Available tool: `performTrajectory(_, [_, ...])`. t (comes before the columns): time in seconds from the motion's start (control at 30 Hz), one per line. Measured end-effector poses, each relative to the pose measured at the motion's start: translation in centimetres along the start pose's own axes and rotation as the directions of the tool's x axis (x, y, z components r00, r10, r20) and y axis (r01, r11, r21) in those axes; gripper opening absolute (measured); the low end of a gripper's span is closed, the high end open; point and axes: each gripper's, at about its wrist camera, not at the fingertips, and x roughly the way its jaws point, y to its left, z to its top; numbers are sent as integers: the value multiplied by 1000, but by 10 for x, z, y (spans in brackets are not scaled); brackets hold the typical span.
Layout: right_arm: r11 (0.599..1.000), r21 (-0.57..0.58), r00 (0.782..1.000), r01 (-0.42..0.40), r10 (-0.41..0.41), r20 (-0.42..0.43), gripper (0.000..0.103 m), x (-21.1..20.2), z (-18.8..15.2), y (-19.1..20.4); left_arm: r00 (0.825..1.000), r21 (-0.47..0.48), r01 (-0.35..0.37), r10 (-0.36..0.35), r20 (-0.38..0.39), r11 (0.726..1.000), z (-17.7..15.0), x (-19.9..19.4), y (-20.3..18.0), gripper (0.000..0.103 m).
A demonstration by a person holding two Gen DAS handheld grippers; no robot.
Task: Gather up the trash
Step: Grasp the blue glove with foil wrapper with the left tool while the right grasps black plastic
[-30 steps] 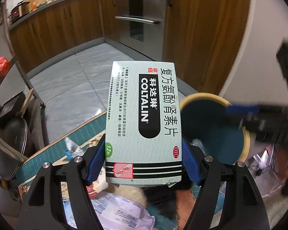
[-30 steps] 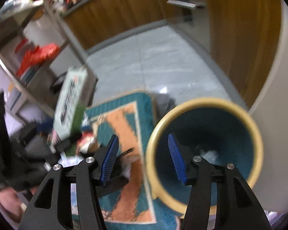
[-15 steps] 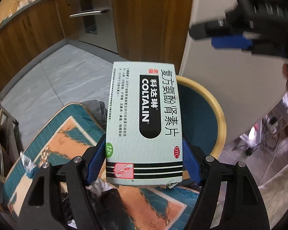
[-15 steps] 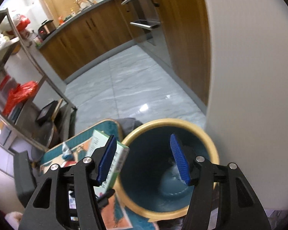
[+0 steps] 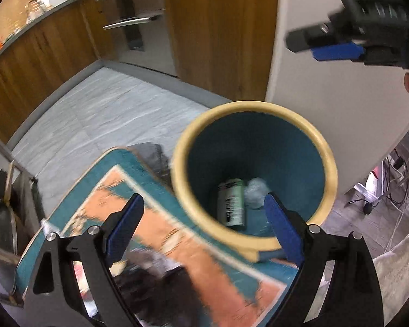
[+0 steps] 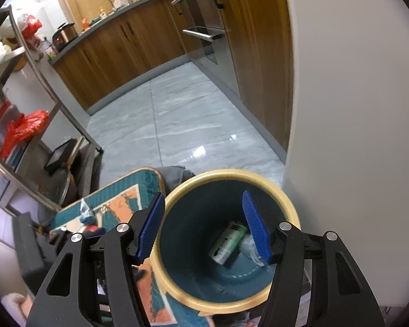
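Medicine box (image 5: 231, 203): I see it lying at the bottom of the bin (image 5: 330, 169), beside crumpled plastic (image 5: 256, 192).
Left tool (image 5: 201, 227): my jaws are opening, nothing between them, above the bin's near rim.
Right tool (image 6: 204, 227): I hold it open and empty over the bin.
Rug (image 5: 161, 218): touching the bin.

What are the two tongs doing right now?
Left tongs: opening, empty; the box lies in the bin.
Right tongs: open, empty.
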Motion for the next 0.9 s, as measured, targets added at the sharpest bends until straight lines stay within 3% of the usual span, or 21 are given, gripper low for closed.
performTrajectory(0.23, [998, -59, 1000, -1, 1, -5, 66, 0, -6, 31, 997, -162, -67, 74, 35, 984, -18, -45, 66, 90])
performTrajectory(0.43, [994, -108, 1000, 4, -7, -25, 74, 4, -12, 68, 987, -271, -140, 157, 42, 952, -38, -76, 117, 90])
performTrajectory(0.57, [994, -110, 999, -13, 7, -51, 81, 11, -18, 93, 977, -354, -188, 212, 30, 916, -58, -93, 148, 92])
performTrajectory(0.73, [992, -101, 990, -70, 56, -131, 84, 36, -35, 123, 963, -408, -241, 269, 12, 881, -77, -102, 179, 96])
performTrajectory(0.9, [982, -167, 968, -85, 42, -246, 84, 68, -65, 154, 952, -446, -298, 300, -68, 844, -95, -84, 210, 97])
